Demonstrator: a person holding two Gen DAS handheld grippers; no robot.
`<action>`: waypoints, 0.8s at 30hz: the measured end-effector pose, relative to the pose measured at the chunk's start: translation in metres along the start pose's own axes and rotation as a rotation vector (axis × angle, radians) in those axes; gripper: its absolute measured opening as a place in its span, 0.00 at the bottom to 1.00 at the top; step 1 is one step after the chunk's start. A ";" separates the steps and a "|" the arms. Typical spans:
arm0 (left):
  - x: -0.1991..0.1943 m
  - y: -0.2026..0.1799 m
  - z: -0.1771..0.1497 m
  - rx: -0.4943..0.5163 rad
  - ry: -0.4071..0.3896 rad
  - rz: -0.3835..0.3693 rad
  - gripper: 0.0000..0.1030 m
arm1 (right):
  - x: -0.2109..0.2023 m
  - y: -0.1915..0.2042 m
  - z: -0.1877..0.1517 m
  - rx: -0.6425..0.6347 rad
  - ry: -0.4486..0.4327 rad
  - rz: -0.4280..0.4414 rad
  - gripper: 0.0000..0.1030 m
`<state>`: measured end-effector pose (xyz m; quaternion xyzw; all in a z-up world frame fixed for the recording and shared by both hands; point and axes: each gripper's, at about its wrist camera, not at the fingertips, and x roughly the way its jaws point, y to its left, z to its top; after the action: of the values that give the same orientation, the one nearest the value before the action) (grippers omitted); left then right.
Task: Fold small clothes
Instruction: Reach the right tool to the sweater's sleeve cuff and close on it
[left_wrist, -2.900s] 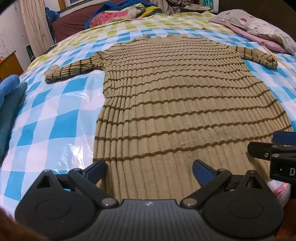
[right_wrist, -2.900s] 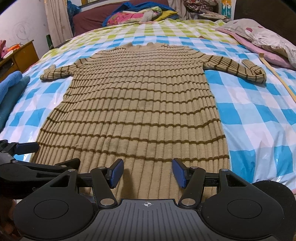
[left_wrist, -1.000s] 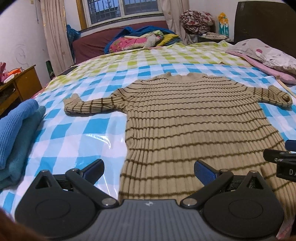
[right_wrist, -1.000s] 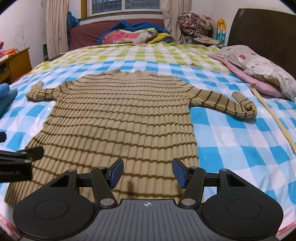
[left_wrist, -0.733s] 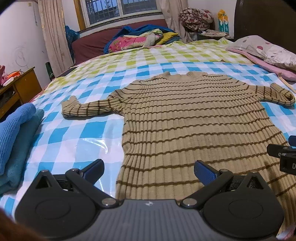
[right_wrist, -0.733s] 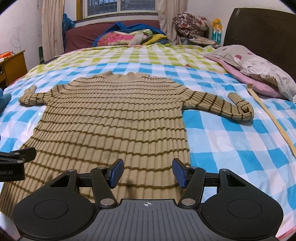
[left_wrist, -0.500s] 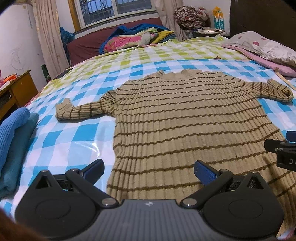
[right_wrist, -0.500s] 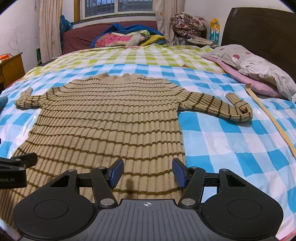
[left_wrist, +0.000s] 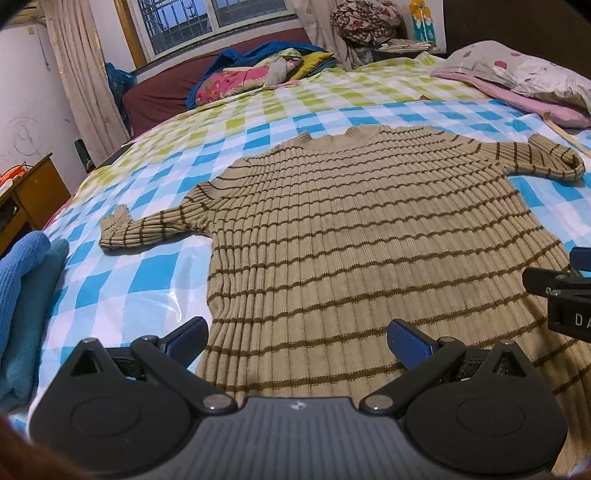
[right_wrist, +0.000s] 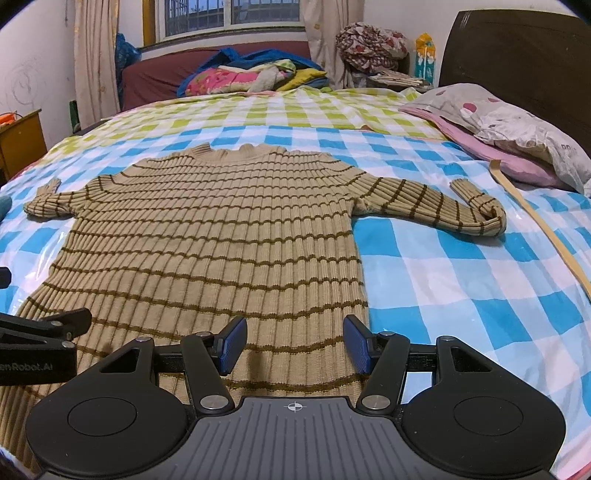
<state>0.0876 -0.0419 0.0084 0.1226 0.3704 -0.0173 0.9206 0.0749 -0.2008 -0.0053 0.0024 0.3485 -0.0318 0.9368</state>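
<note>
both grippers have backed off the sweater (left_wrist: 354, 236) hem, left gripper (left_wrist: 295, 338) and right gripper (right_wrist: 293, 347) gaping empty; next, likely pinch the sleeve at 2 o'clock.

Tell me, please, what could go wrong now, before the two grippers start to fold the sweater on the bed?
1. The right sleeve is doubled back at its cuff; folding it like that may leave a lump.
2. The bed cover looks glossy, so the sweater may slide when pulled.
3. The left gripper and right gripper are both open near the hem and could bump each other.
</note>
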 end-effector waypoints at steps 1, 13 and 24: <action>0.000 0.000 0.000 0.001 0.003 -0.002 1.00 | 0.000 0.000 0.000 0.000 0.001 0.001 0.55; 0.004 -0.003 0.005 0.008 0.027 -0.028 1.00 | 0.003 -0.003 0.003 0.010 0.001 0.005 0.55; 0.007 -0.014 0.024 0.004 0.003 -0.074 1.00 | 0.012 -0.047 0.023 0.113 -0.026 -0.036 0.52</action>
<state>0.1072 -0.0608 0.0177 0.1108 0.3760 -0.0518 0.9185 0.0962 -0.2489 0.0051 0.0488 0.3340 -0.0682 0.9388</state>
